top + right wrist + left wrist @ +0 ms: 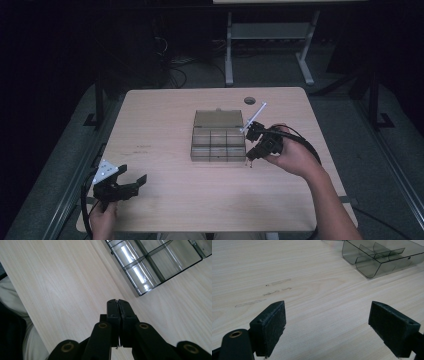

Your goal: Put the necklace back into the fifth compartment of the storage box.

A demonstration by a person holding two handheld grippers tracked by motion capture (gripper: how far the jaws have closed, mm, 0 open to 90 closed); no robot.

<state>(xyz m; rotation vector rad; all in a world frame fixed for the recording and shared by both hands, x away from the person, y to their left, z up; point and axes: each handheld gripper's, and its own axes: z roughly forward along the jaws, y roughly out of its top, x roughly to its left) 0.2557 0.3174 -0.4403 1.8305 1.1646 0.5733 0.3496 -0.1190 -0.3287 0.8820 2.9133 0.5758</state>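
Right claw (117,305) closed beside unlabelled organizer (150,262).

Stood on a light wooden table (165,200) bearing faint smudges (273,287) on the grain and a round grommet hole (249,100) near the far edge. Backed by a dark floor with a white-legged desk frame (270,45) and tangled cables (175,65) behind.

table (165,120) – pale matt wood grain | organizer box (218,145) – smoky glossy translucent plastic | claw pads (272,325) – scuffed matt black
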